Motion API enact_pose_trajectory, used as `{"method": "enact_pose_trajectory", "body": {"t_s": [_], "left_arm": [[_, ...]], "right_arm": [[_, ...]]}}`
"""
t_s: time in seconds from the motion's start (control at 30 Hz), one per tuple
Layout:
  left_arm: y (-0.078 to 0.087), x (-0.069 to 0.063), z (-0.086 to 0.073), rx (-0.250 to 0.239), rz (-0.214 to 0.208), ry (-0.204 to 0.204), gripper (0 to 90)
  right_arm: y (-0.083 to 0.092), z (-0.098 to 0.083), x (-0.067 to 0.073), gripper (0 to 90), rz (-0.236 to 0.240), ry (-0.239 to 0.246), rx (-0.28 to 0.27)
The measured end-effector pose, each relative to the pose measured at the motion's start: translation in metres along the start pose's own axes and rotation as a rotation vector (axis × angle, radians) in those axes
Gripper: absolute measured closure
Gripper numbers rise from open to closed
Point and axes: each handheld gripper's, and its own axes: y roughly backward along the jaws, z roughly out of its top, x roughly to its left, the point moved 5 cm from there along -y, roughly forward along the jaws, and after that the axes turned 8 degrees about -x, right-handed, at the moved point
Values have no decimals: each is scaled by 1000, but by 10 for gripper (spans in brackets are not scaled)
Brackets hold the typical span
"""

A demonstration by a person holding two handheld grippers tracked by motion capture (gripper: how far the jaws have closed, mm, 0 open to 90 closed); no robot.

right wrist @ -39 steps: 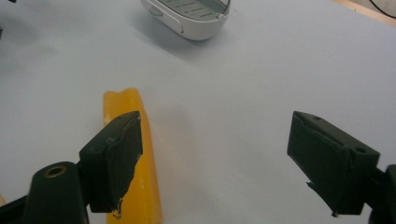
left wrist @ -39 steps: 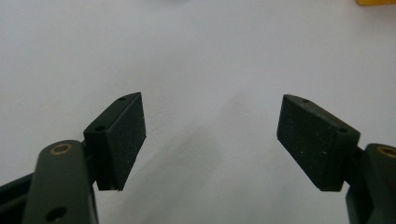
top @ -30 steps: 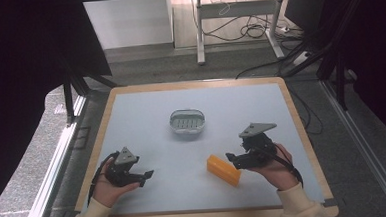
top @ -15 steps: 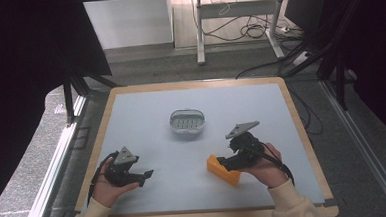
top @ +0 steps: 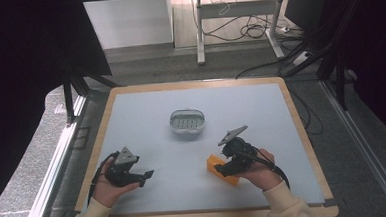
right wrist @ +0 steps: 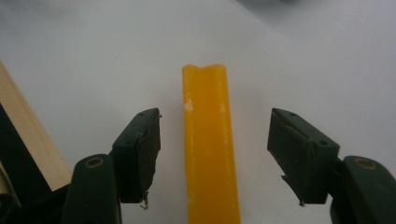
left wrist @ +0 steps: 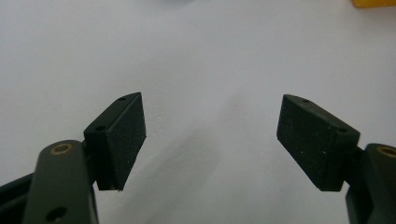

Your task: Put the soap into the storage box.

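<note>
Right gripper (top: pixel 223 168): down at the yellow block (right wrist: pixel 209 144), jaws either side of it with a gap on both sides, so nothing's gripped; they've just been closing in on it
Left gripper (left wrist: pixel 211 135): jaws spread wide, nothing between them, just bare table (top: pixel 146 121) underneath
Yellow block: lying flat on the table's near right part, right in front of the right hand (top: pixel 257 172)
Grey dish (top: pixel 187 122): mid-table, well apart from both grippers
Left hand (top: pixel 110 185): parked near the table's front-left edge

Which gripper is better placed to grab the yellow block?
Right. The right gripper straddles the yellow block, jaws just closing but pads not yet touching. The left gripper sits open, well off to the side.
</note>
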Motion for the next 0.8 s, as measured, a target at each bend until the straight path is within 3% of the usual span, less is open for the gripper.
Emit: {"method": "enact_pose_trajectory", "body": {"t_s": [0.57, 0.8], "left_arm": [[-1, -1, 0, 2, -4, -6, 237], [-1, -1, 0, 3, -6, -5, 237]], "right_arm": [[-21, -8, 1, 467, -4, 15, 133], [-28, -10, 0, 505, -11, 19, 162]]}}
